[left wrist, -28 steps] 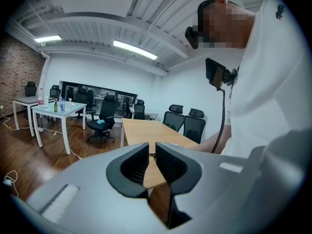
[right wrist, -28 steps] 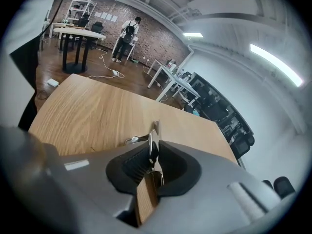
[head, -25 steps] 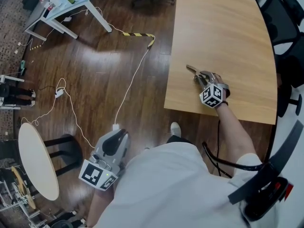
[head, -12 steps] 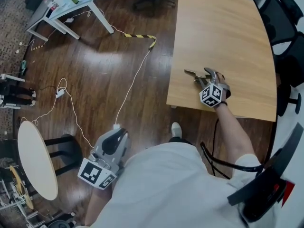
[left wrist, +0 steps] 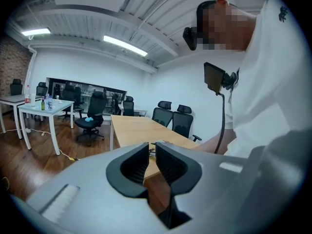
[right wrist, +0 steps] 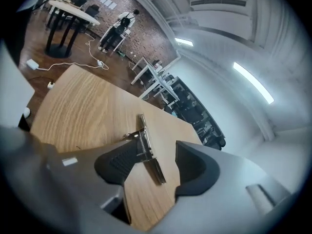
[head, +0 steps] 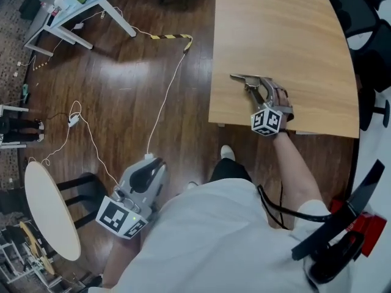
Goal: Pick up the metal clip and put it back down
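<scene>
The metal clip (head: pixel 244 79) is a long silver spring clip lying flat on the wooden table (head: pixel 287 29), near its left edge. My right gripper (head: pixel 261 89) rests low over the table with the clip (right wrist: pixel 147 152) between its jaws. The jaws are opening: the clip lies close beside the left pad (right wrist: pixel 122 161), and a wide gap separates it from the right pad (right wrist: pixel 191 165). My left gripper (head: pixel 149 166) hangs low beside the person, over the floor and away from the table. Its jaws (left wrist: pixel 152 152) stand almost together with nothing between them.
The table's near edge (head: pixel 275 129) runs just behind my right gripper. A white cable (head: pixel 165 108) and yellow-black tape (head: pixel 168 36) cross the wood floor. A small round table (head: pixel 49 206) stands at lower left, a white desk (head: pixel 73 5) at upper left, black chairs (head: pixel 372 17) at right.
My right gripper's jaws have spread apart and let go of the clip, which now lies on the table. My left gripper has stayed by the person's side.
</scene>
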The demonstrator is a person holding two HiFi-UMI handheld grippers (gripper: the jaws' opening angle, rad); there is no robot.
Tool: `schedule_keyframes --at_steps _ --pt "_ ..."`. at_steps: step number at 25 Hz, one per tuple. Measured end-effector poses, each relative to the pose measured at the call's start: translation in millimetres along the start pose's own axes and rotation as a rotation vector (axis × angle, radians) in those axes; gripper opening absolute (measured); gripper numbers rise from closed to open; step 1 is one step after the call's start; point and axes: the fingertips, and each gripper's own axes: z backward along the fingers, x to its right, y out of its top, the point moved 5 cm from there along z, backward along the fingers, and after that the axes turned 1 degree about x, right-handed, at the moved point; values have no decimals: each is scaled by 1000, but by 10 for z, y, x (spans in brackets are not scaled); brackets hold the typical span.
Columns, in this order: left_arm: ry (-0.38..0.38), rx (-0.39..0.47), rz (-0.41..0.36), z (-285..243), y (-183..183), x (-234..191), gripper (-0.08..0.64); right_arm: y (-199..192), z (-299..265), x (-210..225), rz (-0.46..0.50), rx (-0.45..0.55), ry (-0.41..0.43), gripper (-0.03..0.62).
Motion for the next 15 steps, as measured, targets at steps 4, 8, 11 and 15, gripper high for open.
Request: schedule_keyframes --at_steps 4,8,11,15 --pt "-54 36 -2 123 45 -7 34 255 451 12 -113 16 28 208" --pt "-91 89 -26 380 10 -18 34 685 1186 14 -211 103 45 119" --pt "-161 111 -49 607 -162 2 34 983 1793 -94 -324 143 46 164" --pt "-280 110 -53 972 -492 8 34 1489 2567 -492 -522 207 73 210"
